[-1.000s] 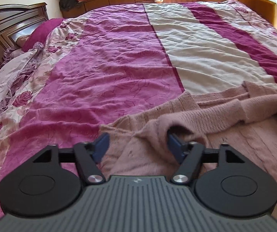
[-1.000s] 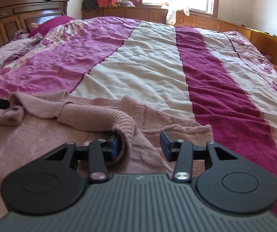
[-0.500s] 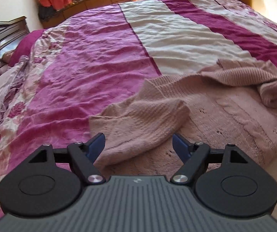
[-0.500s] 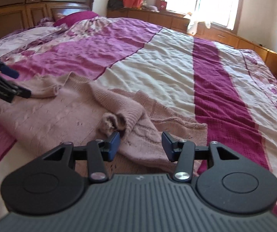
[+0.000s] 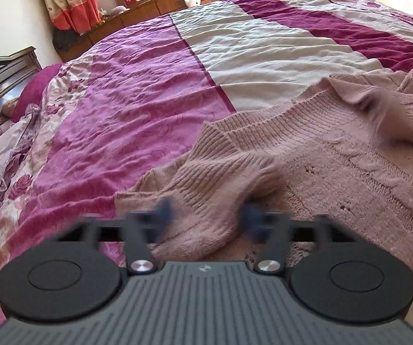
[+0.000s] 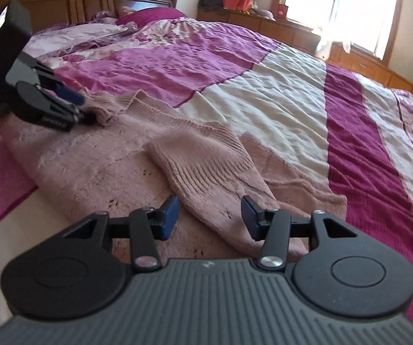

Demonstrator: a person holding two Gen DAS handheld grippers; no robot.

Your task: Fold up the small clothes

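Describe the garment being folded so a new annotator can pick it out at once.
Start from the big bed with the striped bedspread in magenta, cream and maroon. Near its closest edge lies a dusty-pink knitted sweater, sleeves folded in over the body, one in front of the right tongs. It is the only loose ribbed knit; everything around it is smooth bedding.

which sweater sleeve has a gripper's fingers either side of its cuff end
The sleeve by the headboard side, whose cuff end sits between the open left gripper fingers. The other sleeve's cuff lies ahead of the open right gripper.
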